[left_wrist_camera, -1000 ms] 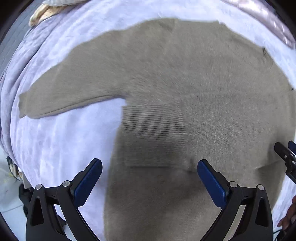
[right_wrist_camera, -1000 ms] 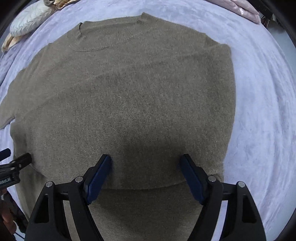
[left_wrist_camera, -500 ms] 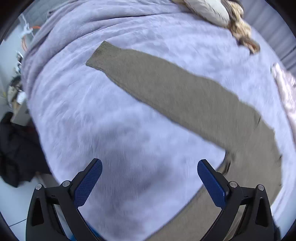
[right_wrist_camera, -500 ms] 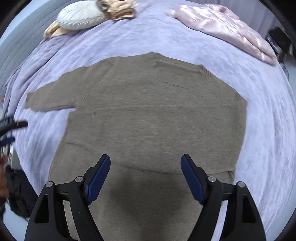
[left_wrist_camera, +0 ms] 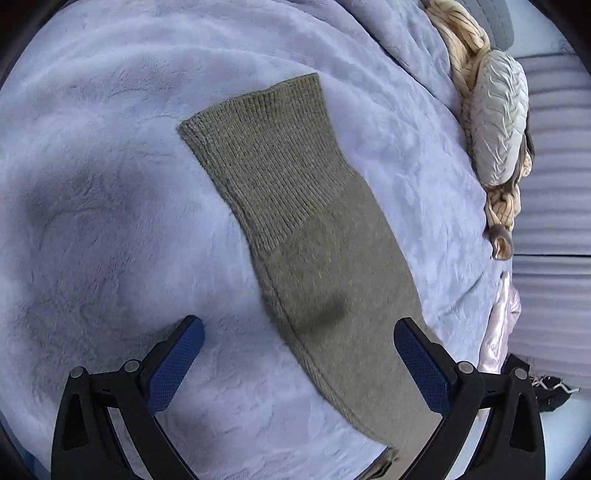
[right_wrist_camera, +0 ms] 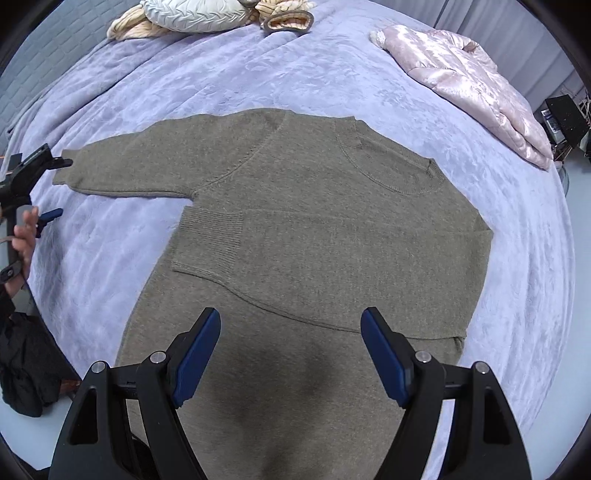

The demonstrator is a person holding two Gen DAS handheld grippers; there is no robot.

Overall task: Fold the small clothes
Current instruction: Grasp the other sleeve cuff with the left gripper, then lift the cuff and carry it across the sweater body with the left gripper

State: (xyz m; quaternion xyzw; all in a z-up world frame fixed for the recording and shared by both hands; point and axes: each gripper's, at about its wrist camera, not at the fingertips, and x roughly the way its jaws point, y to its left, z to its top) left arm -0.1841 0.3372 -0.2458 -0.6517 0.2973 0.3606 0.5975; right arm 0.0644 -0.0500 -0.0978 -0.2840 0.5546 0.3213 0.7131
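An olive-brown knit sweater (right_wrist_camera: 332, 236) lies flat on a lilac plush blanket (right_wrist_camera: 258, 81). One sleeve is folded across the body, its ribbed cuff (right_wrist_camera: 210, 240) near the middle left. The other sleeve (right_wrist_camera: 122, 166) stretches out to the left. In the left wrist view that sleeve (left_wrist_camera: 332, 288) runs diagonally, its ribbed cuff (left_wrist_camera: 266, 147) at the far end. My left gripper (left_wrist_camera: 299, 365) is open and empty above the sleeve, and shows at the left edge of the right wrist view (right_wrist_camera: 40, 162). My right gripper (right_wrist_camera: 290, 354) is open and empty above the sweater's lower body.
A pink satin jacket (right_wrist_camera: 469, 81) lies at the blanket's far right. A white pillow (right_wrist_camera: 192, 14) and cream knit items (right_wrist_camera: 288, 18) sit at the far edge; they also show in the left wrist view (left_wrist_camera: 498, 118). Dark cloth (right_wrist_camera: 26, 369) lies on the floor left.
My left gripper swung left from over the sweater body to over the outstretched sleeve near its cuff. My right gripper drew back and higher, so the whole sweater shows. Both stayed open.
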